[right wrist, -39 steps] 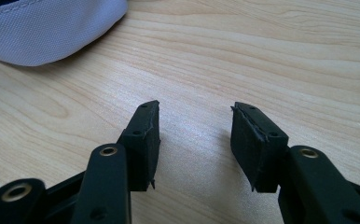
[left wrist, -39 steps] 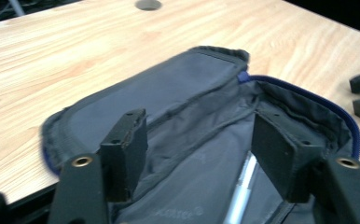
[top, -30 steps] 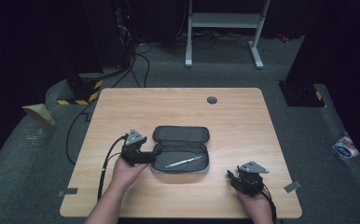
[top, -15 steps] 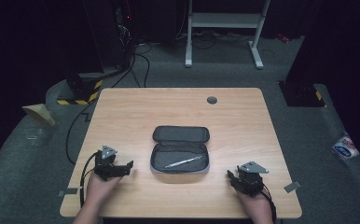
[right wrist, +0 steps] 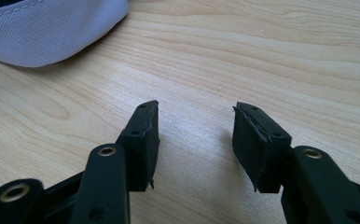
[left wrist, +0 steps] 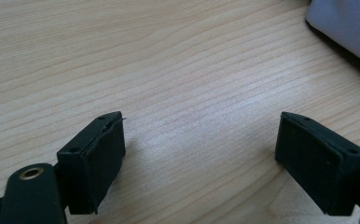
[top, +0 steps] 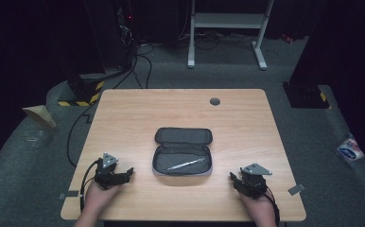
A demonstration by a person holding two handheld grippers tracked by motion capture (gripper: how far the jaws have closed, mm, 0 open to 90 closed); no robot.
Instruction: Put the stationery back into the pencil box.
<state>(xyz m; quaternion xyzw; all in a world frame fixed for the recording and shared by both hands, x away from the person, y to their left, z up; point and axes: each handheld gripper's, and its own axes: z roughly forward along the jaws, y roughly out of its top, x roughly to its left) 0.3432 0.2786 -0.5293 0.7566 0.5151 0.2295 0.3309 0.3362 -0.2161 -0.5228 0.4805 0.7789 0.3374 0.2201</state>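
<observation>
An open grey pencil case [top: 183,153] is seen lying near the middle of the wooden surface [top: 133,113], slightly toward the near edge, with its lid folded back toward twelve o'clock. A silver pen [top: 186,164] is laid diagonally inside the lower half of the case.

The left hand-held gripper [top: 127,173] is held low over the surface at about eight o'clock from the case, well apart from it, with its jaws pointed toward three o'clock. In the left gripper view, the left hand-held gripper [left wrist: 201,158] is shown with its jaws spread wide and nothing between them; bare wood is seen in the gap, and a corner of the grey case [left wrist: 346,25] is seen at the upper right.

The right hand-held gripper [top: 232,178] is held at about four o'clock from the case, near the front edge of the surface. In the right gripper view, the right hand-held gripper [right wrist: 197,140] is shown with its jaws parted moderately and empty, and the rounded edge of the case [right wrist: 52,28] is seen at the upper left, apart from the jaws.

A small dark round grommet [top: 214,101] is set in the surface near its far edge.
</observation>
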